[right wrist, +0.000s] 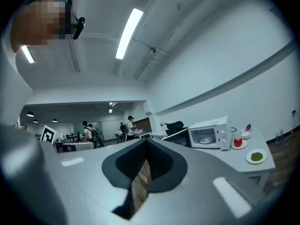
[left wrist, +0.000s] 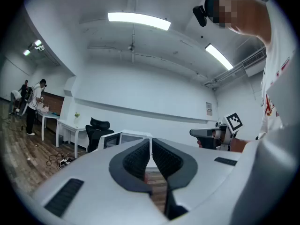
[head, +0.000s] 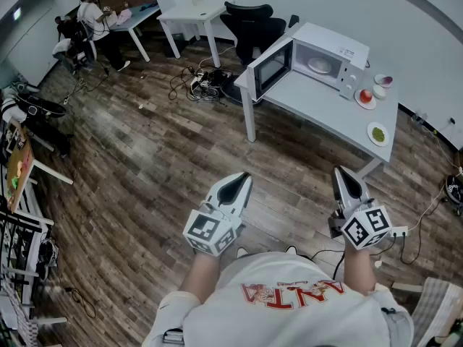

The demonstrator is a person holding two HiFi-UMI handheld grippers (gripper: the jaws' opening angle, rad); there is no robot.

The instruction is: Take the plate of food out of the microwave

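Head view: chair [head: 253,24] near open microwave [head: 329,55]

Bare wood floor [head: 159,157] lies open between the person and the desk [head: 311,103]. The microwave [head: 340,49] door [head: 271,67] stands swung out leftward, so the cavity mouth is unblocked. Small dishes [head: 385,134] crowd the desk to the microwave's right. Cables [head: 199,82] litter the floor at left.

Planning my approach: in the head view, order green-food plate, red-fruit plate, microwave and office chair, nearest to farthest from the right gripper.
From the right gripper:
1. Green-food plate, table's near end.
2. Red-fruit plate, farther along.
3. Microwave, door open.
4. Office chair, beyond table.
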